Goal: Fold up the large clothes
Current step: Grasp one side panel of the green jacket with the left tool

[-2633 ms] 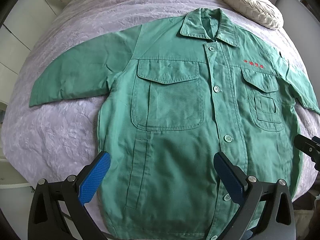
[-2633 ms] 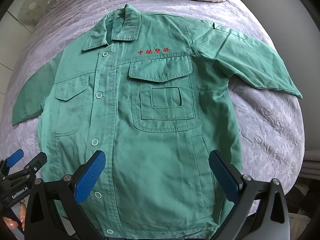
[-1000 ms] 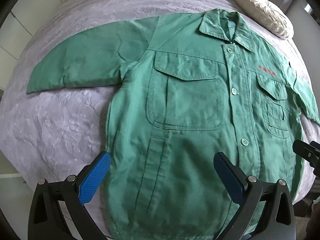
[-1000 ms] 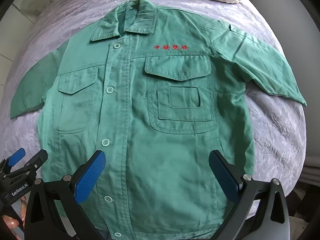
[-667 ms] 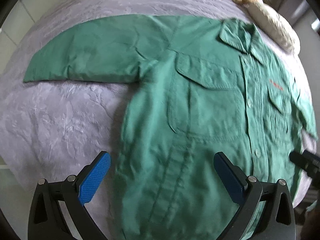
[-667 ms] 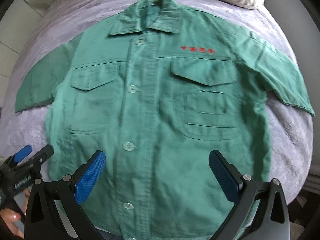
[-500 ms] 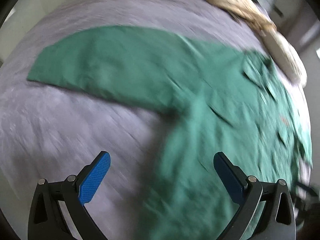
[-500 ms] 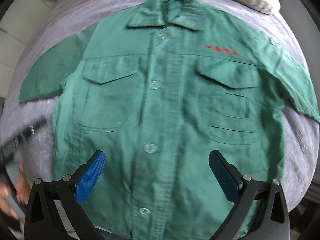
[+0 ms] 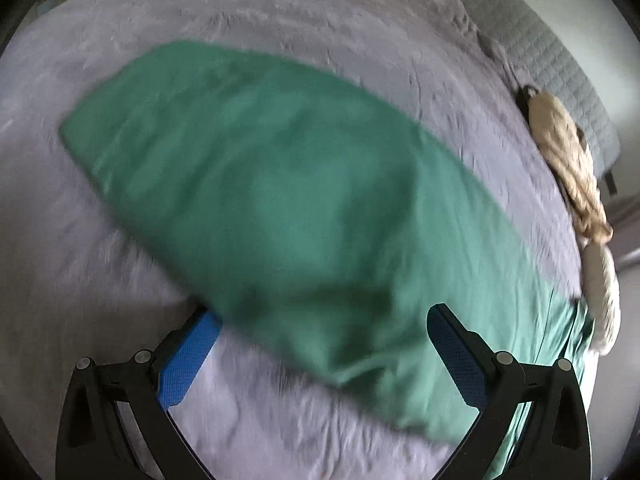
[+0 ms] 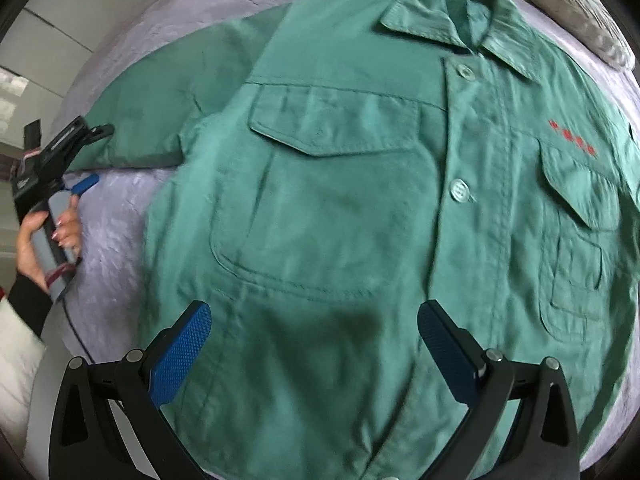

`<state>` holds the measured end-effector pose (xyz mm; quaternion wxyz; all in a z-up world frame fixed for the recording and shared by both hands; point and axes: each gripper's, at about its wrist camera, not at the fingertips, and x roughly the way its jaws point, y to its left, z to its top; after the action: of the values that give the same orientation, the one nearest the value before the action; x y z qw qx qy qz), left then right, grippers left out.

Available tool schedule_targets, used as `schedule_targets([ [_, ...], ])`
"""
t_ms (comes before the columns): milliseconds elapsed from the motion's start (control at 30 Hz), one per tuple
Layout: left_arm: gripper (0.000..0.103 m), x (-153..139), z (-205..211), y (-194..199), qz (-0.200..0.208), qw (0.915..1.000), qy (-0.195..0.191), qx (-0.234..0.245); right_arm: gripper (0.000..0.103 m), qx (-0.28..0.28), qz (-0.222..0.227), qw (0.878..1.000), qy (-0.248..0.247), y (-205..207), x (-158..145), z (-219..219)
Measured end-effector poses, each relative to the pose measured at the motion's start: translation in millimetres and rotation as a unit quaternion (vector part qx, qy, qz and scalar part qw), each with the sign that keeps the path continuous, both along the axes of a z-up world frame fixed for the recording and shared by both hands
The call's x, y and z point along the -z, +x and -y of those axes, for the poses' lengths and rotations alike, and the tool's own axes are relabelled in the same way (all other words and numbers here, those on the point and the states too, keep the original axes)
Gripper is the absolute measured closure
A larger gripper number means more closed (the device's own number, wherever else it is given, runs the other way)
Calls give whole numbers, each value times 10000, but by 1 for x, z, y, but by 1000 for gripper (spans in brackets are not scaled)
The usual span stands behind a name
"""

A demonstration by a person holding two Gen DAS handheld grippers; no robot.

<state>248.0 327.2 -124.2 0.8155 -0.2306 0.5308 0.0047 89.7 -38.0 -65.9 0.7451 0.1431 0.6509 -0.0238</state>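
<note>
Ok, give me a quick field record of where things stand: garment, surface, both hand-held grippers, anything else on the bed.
garment: green jacket, lying flat, front up, buttoned, not yet folded
sleeve: near sleeve stretched out flat, blurred in the left wrist view
surface: lilac bedspread
left hand-held gripper: open, at the sleeve's cuff end, holding nothing
right hand-held gripper: open, above the jacket's lower front, holding nothing
person: hand on the left tool's handle
other items: beige cloth and a white cushion at the far edge

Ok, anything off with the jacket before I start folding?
Nothing stands out. The green jacket lies flat, face up and buttoned on the purple bedspread, sleeves spread. Both grippers, left and right, are open and empty.
</note>
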Motion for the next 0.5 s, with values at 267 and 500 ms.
schedule_targets([
  [267,100,-23,-21,22,551,9982,1,-223,0,188,147,9996,170,10,12,-7],
  [500,100,-107,67,5,1723,9781,420,1086,0,668,500,9962,252,-6,-1,25],
])
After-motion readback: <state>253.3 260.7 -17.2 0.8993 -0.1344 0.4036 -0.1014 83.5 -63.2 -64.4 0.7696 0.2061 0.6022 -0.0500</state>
